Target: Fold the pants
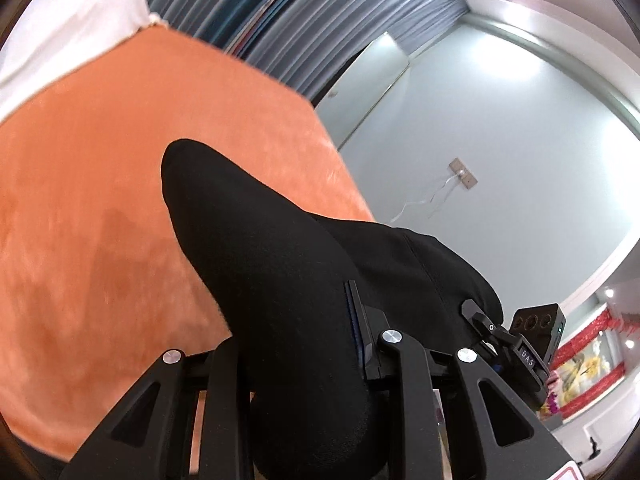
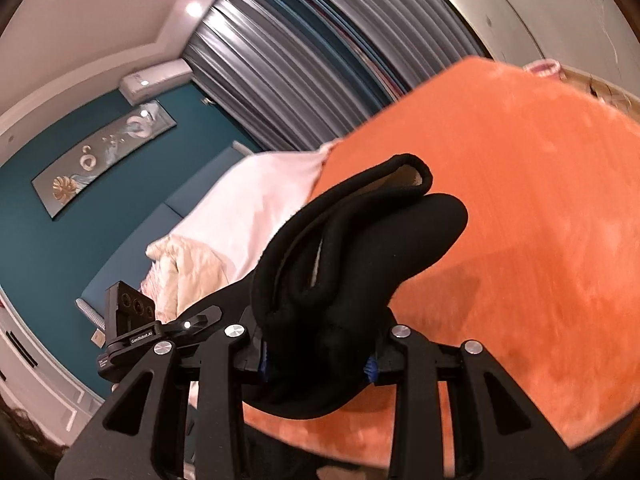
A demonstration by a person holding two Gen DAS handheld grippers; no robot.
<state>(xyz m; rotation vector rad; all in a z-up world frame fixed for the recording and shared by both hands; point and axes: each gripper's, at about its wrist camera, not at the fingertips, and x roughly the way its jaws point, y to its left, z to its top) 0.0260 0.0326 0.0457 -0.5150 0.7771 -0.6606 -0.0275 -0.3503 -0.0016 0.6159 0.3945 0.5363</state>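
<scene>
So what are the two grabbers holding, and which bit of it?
Both hold the black fabric pants. The right gripper pinches a bunched part by the thick hemmed opening; the left gripper pinches a plain fold. Exactly which part cannot be told.

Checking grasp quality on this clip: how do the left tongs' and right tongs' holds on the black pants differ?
The left tongs pinch a smooth, single-looking fold of the black pants; the right tongs clamp a thicker bunch with a rolled hem showing pale lining. Both are shut on fabric above the orange blanket.
</scene>
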